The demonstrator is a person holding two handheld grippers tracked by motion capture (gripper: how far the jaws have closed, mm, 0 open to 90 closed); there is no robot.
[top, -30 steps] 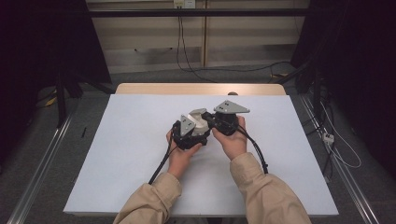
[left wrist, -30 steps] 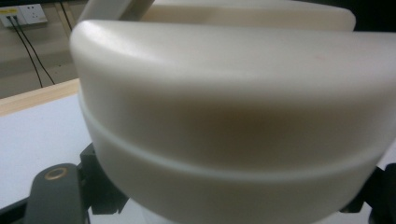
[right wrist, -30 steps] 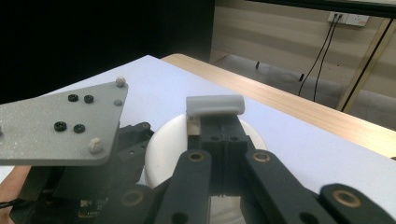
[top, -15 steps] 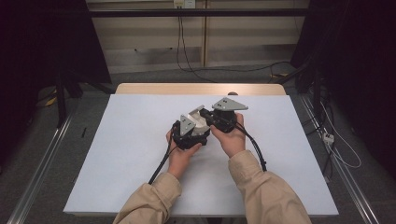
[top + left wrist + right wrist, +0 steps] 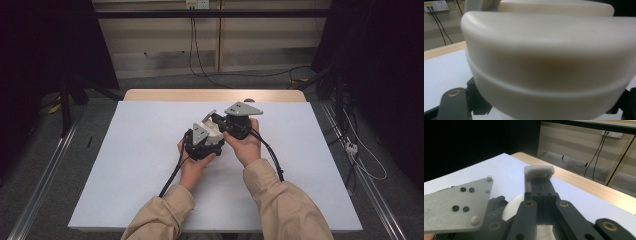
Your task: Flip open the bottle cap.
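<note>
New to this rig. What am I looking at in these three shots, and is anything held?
No robot here: a person holds a hand-held tool in each hand over a white table. The high view looks down from above; the left tool and right tool meet mid-table. Each of the other two views comes from a camera on one tool. The left gripper view is pressed close to a cream round-edged object, apparently held between its jaws, though no grip is visible. The right gripper view shows its black jaws pressed together with a white tip, and the left tool's grey plate beside it.
</note>
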